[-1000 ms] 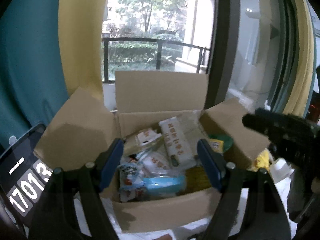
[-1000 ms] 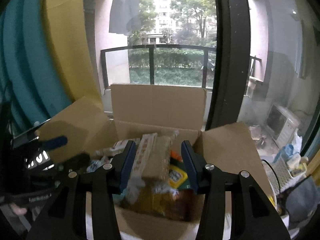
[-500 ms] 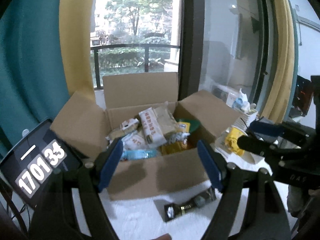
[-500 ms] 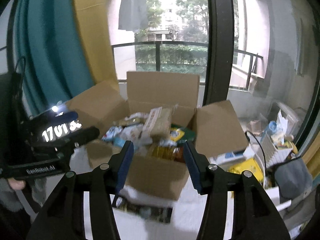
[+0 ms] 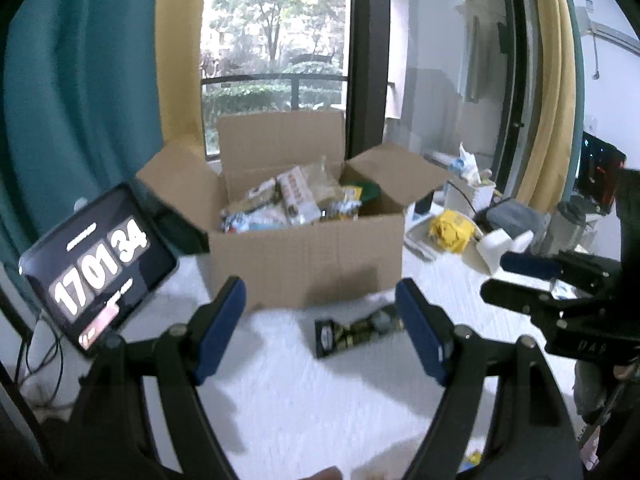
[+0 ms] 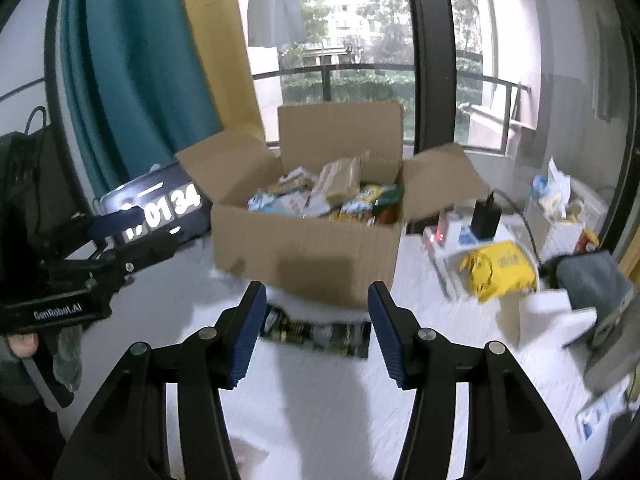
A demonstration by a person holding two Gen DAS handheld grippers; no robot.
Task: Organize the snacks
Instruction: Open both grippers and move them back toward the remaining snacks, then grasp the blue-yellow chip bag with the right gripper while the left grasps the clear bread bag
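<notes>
Far left: teal curtain (image 5: 80, 92), and below it a tablet (image 5: 98, 268) propped at a tilt on the white tabletop (image 5: 320, 400), screen reading 17 01 34. Next to it, partly behind the left flap, an open cardboard box (image 5: 308, 256), all four flaps spread, heaped with snack packets (image 5: 296, 200) up to the rim; among them a long white packet with red print, a pale blue-and-white wrapper, yellow bags and something dark green at the right corner. Behind the box, a yellow curtain (image 5: 180, 64) and a window onto a balcony railing and trees. Just in front of the box, flat on the tabletop, a dark snack packet (image 6: 316, 334) with gold print, its far edge touching or nearly touching the box's front wall; too blurred to settle which. Left gripper (image 5: 320, 336) held above the tabletop, blue-padded fingers spread wide, nothing between them, the dark packet lying beyond the right fingertip. Right gripper (image 6: 316, 332) likewise spread and empty, the dark packet framed between its two fingers but untouched. Further right, a crumpled yellow bag (image 6: 498, 270) on white trays, a black charger (image 6: 486, 216), a grey cloth (image 6: 592, 284) and assorted clutter near the glass door.
</notes>
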